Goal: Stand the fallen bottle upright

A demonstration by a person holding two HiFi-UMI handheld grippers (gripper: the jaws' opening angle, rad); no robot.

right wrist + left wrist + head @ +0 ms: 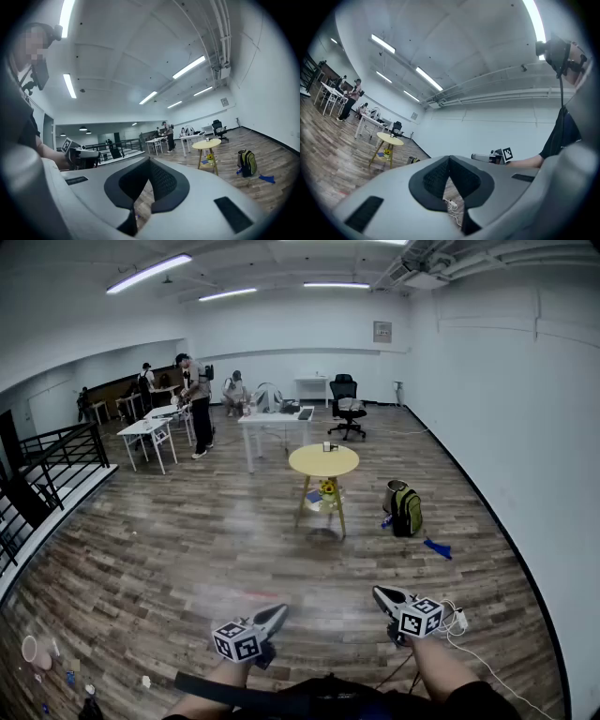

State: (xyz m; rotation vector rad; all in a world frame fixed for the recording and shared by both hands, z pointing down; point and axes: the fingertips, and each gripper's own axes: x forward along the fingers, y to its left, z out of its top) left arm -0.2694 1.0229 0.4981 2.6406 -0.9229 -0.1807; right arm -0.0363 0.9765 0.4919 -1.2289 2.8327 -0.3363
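No fallen bottle can be made out in any view. A round yellow table (323, 461) stands far ahead in the middle of the room, with a small dark object (329, 445) on it that is too small to identify. My left gripper (277, 613) and my right gripper (380, 594) hover low near my body over the wooden floor, both far from the table. Each has its jaws touching at the tips with nothing between them, as the left gripper view (450, 158) and the right gripper view (150, 160) show.
A green backpack (405, 510) and a blue scrap (437, 548) lie on the floor right of the table. A white cable (457, 620) trails by my right hand. White desks (277, 418), an office chair (347, 404) and people (199, 399) are at the back; a black railing (47, 474) lines the left.
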